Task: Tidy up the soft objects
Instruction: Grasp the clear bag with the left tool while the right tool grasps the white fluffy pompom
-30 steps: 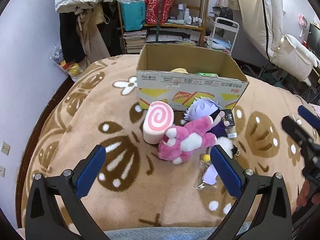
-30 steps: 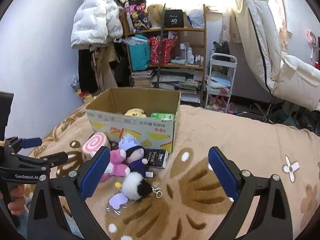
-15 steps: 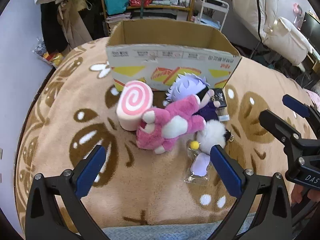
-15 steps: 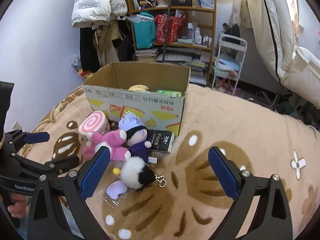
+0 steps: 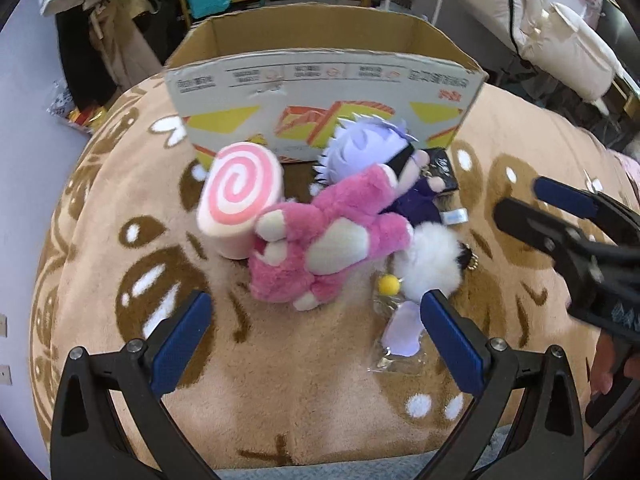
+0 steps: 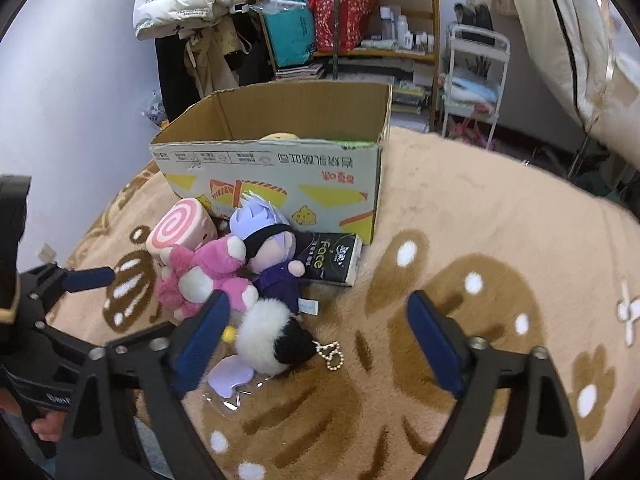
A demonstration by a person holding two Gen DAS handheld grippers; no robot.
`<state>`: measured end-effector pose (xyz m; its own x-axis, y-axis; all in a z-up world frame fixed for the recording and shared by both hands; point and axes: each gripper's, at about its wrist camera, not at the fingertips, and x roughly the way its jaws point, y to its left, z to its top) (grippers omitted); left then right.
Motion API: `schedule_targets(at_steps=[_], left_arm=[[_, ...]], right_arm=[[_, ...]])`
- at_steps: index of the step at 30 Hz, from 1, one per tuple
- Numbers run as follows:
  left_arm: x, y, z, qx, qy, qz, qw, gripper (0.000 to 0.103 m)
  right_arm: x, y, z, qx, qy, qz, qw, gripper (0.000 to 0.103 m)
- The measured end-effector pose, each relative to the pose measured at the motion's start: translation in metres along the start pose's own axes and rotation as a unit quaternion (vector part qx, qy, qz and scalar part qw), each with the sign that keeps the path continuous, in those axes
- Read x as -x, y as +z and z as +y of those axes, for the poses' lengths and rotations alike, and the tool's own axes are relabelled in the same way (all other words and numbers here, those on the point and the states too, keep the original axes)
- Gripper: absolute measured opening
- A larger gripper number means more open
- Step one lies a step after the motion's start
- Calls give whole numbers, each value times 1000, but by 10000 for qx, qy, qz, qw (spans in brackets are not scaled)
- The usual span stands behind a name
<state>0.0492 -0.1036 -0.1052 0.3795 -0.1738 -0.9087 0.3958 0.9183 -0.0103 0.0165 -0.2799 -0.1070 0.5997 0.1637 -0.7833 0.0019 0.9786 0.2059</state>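
A pink plush bear (image 5: 320,240) lies on the tan blanket in front of a cardboard box (image 5: 320,88). A pink swirl roll cushion (image 5: 240,196) sits at its left and a lilac-haired doll (image 5: 372,152) at its right. A white and black fluffy keychain (image 5: 432,264) and a bagged lilac charm (image 5: 400,328) lie nearer. My left gripper (image 5: 316,328) is open and empty, just short of the bear. My right gripper (image 6: 316,332) is open and empty beside the keychain (image 6: 268,336); it also shows in the left wrist view (image 5: 560,216).
The box (image 6: 272,168) holds a yellow plush (image 6: 280,136) and a green pack. A black tissue pack (image 6: 328,258) lies against the box. Shelves (image 6: 352,20), hanging coats (image 6: 180,8) and a white cart (image 6: 476,80) stand behind the bed.
Both grippers have moved forward and down toward the pile of toys; the toys and box look larger. Nothing was picked up.
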Motion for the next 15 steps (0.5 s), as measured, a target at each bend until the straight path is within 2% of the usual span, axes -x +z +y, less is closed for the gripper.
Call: schedule_targets(at_steps=[4,10,12,15], left_arm=[[-3,-1,-13,-307,-72,13,9995,102],[-11,-3,-26,-544,-283,155,9980,102],[-16,-4,-29,-600,-304,244,9974,102],[-24,-6,-29,-600,-444,413,9964,102]], right_arm=[[-11,-1,-8,-226,79,193,9995,77],[-24,-3,0,-67,283,422,9987,75],[-31,-5,4,25,374,572,9977,64],[-43,-8,11,134,552,838,9949,55]])
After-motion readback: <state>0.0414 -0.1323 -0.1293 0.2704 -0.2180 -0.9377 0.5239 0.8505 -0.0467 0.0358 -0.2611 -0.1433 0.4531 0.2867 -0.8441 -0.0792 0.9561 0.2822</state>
